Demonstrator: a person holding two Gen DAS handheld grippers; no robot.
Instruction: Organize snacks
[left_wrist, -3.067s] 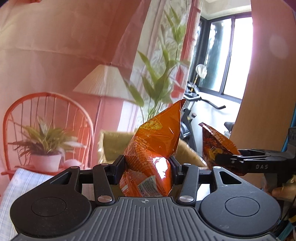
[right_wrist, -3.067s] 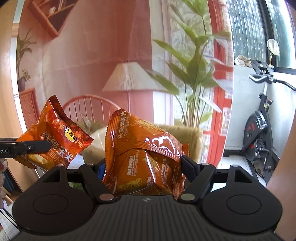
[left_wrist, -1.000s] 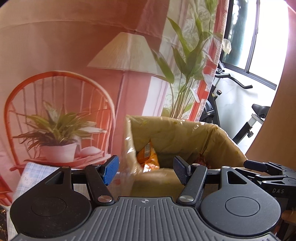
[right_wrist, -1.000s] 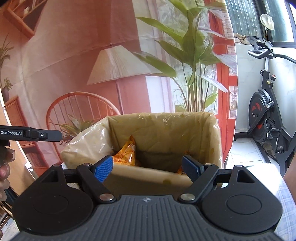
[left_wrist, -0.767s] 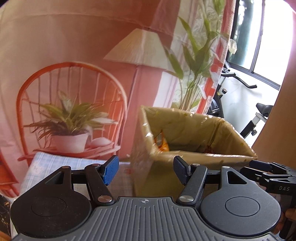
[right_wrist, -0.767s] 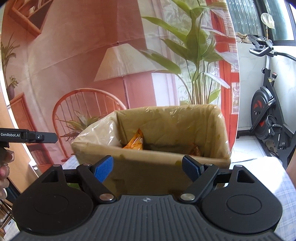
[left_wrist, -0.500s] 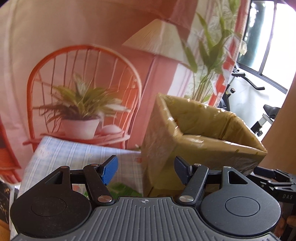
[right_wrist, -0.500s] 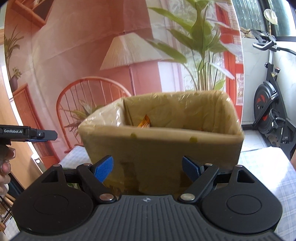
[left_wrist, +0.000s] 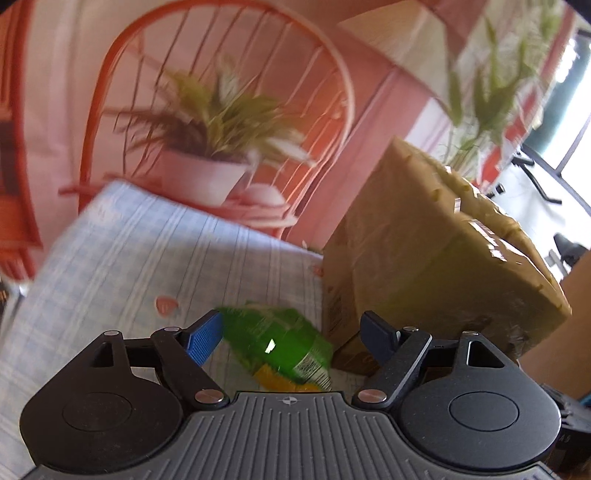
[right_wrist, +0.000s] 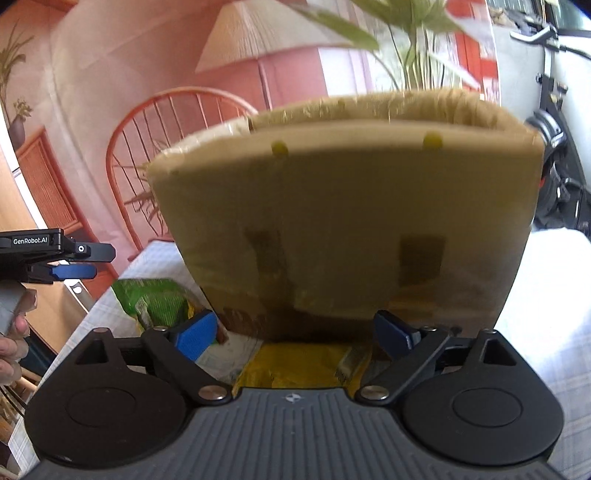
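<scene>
A green snack bag lies on the checked tablecloth, left of a taped cardboard box. My left gripper hovers low over the bag with its jaws opening; the bag sits between the blue pads, which do not press on it. A yellow bag peeks out beneath it. In the right wrist view, the box fills the middle and a yellow bag lies at its foot. My right gripper straddles it, jaws opening and clear of it. The box's contents are hidden.
The green bag and the left gripper, held by a hand, show at the left of the right wrist view. A printed backdrop hangs behind the table. An exercise bike stands at the right.
Both grippers held orange bags, then hung empty over the box with those bags inside. Both have since sunk to table level by the box, and their jaws have spread wider.
</scene>
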